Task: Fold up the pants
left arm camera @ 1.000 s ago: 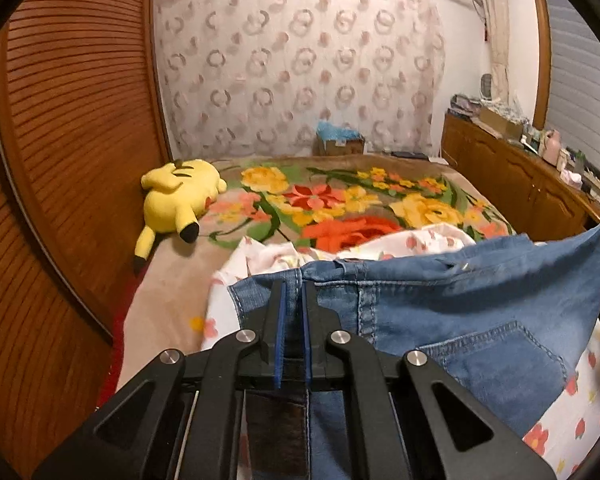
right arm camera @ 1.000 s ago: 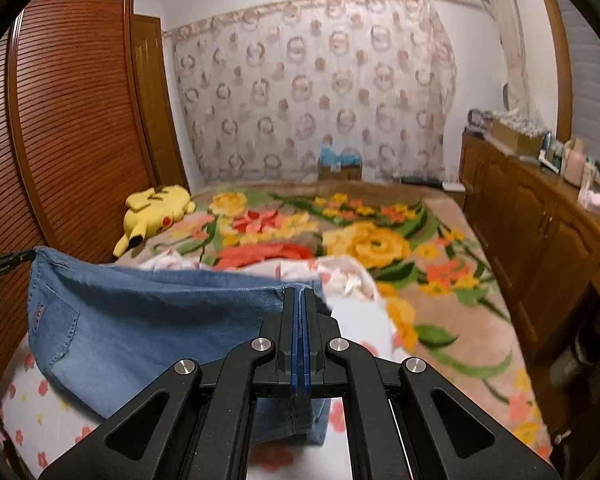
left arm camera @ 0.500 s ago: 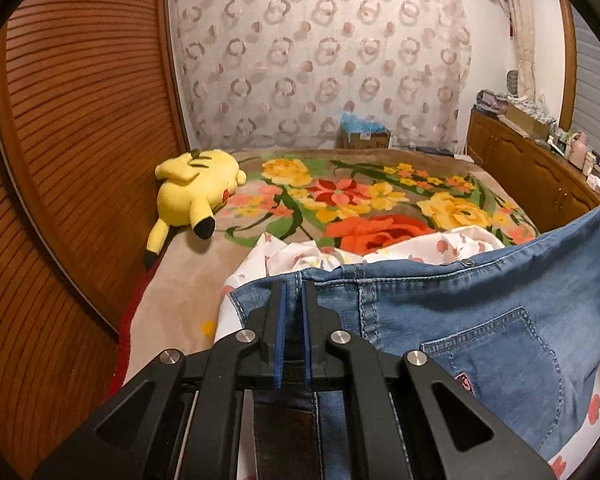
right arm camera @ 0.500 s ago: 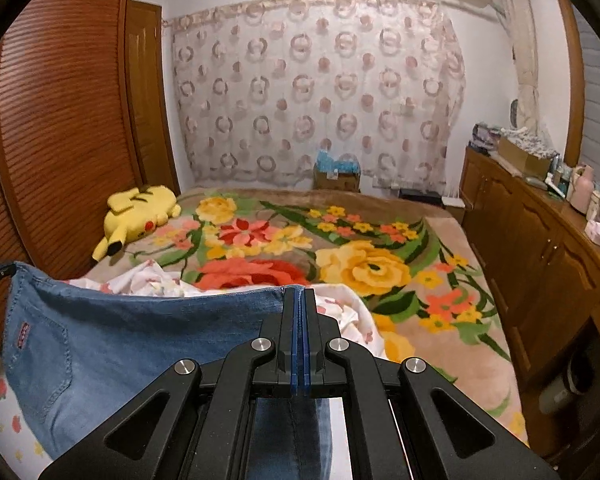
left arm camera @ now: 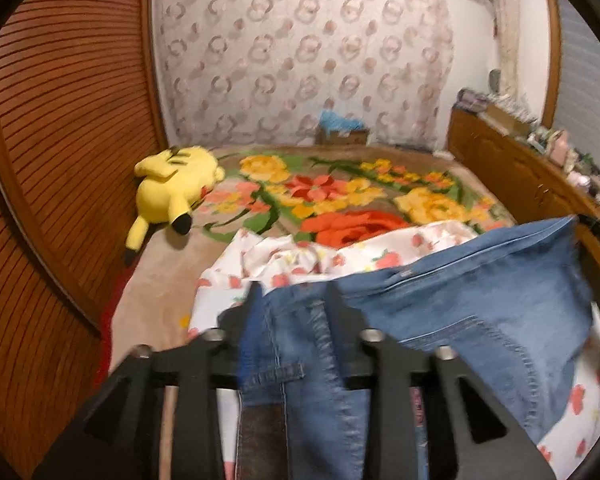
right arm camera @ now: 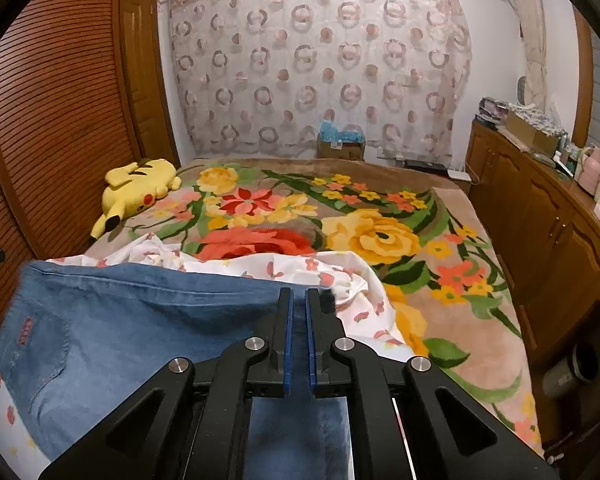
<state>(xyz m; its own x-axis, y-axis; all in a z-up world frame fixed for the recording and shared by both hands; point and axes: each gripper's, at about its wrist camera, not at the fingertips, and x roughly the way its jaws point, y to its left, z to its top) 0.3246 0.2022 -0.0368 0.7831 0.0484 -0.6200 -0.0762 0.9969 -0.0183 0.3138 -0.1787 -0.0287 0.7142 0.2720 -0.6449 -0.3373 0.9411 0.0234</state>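
Observation:
Blue denim pants point(left arm camera: 480, 300) lie waistband-first on a white floral sheet point(left arm camera: 300, 256) on the bed. In the left wrist view my left gripper point(left arm camera: 294, 300) is open, its fingers spread wide with the waistband lying loose between them. In the right wrist view the pants point(right arm camera: 120, 320) spread to the left, back pocket up. My right gripper point(right arm camera: 298, 300) stands slightly open, a narrow gap between its blue pads, with the waistband edge in that gap; the denim looks released onto the sheet point(right arm camera: 340, 276).
A floral blanket point(right arm camera: 372, 236) covers the bed beyond the sheet. A yellow plush toy point(right arm camera: 136, 188) lies at the far left by the wooden slatted wardrobe point(right arm camera: 60, 120). A wooden cabinet point(right arm camera: 540, 216) with clutter runs along the right. A curtain hangs at the back.
Both grippers were shut on the raised waistband. Now both have opened, the left widely, and the pants have dropped lower onto the sheet.

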